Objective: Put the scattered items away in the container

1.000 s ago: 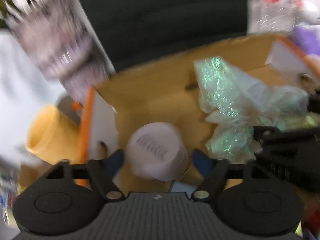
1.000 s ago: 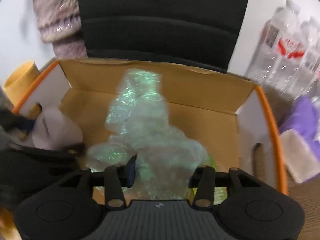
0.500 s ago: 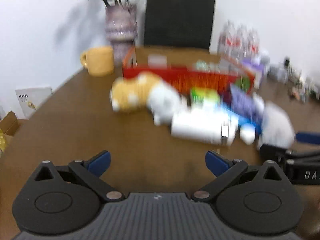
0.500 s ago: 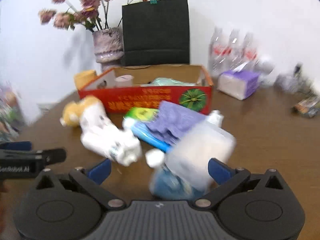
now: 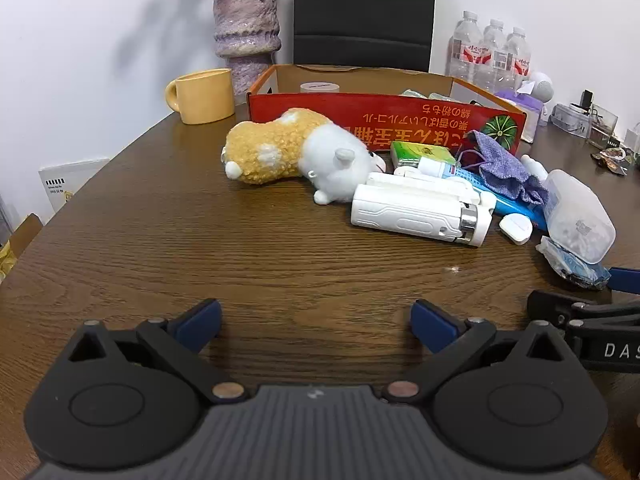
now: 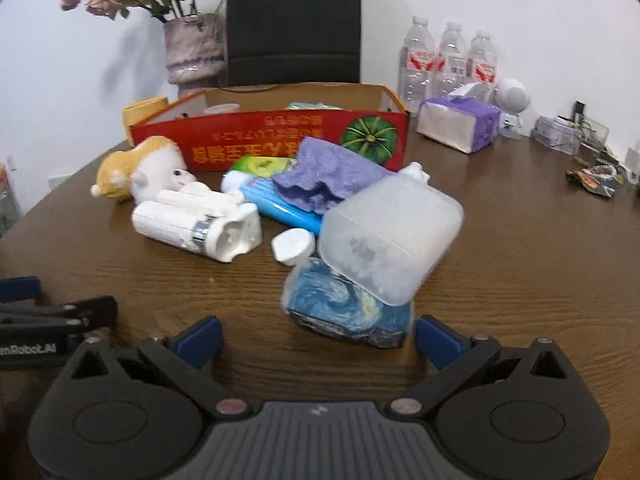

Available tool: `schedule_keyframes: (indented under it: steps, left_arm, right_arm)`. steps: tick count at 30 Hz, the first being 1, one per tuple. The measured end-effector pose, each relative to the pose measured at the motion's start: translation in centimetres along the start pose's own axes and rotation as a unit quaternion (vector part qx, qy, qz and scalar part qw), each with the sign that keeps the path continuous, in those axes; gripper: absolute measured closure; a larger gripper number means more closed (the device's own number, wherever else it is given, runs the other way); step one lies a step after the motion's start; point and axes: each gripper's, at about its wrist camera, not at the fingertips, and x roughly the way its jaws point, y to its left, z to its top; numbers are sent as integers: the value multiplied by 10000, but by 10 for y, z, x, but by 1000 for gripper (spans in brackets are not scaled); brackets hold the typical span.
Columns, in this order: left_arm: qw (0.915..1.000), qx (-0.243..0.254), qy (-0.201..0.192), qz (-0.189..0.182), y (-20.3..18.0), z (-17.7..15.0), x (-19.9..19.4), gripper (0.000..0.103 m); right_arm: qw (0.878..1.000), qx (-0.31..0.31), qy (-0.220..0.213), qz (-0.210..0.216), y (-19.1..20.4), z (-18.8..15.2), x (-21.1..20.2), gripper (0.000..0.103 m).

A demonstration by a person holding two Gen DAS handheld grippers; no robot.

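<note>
Both claws hang low over the brown counter (image 5: 160, 240), and both are spread wide with nothing between the blue tips; the left claw (image 5: 316, 316) faces bare wood, while the right claw (image 6: 318, 334) sits just short of a blue swirl-patterned packet (image 6: 344, 312); a frosted plastic box (image 6: 390, 236) leans on top of that packet; beside it lies a small white cap (image 6: 292, 245); further left, a white handheld device (image 6: 196, 226) lies on its side, touching the orange-and-white plush toy (image 5: 296, 152); a blue tube (image 6: 280, 204) runs under a crumpled purple cloth (image 6: 328, 174), with a green packet (image 5: 420, 152) just behind; all of this clutter sits on the counter in front of the red cardboard box (image 5: 384, 120), outside it; inside the box, a white round lid (image 5: 320, 87) and some pale green wrapping (image 6: 312, 106) peek over the rim; a yellow mug (image 5: 204, 96) stands left of the box.
</note>
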Motion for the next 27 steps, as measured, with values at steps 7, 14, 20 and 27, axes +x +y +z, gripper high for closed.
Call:
schedule_keyframes:
  steps: [7, 14, 20, 27]
  left_arm:
    - [10000, -4, 11, -4, -1, 0, 1, 0]
    - [10000, -9, 11, -9, -1, -1, 1, 0]
    - [10000, -9, 10, -9, -1, -1, 1, 0]
    - [10000, -10, 8, -10, -1, -1, 1, 0]
  right_arm:
    - [10000, 26, 9, -39, 1, -1, 0, 0]
    - [10000, 26, 12, -41, 0, -1, 0, 0]
    - [10000, 25, 7, -43, 1, -1, 0, 0]
    - [10000, 26, 6, -42, 1, -1, 0, 0]
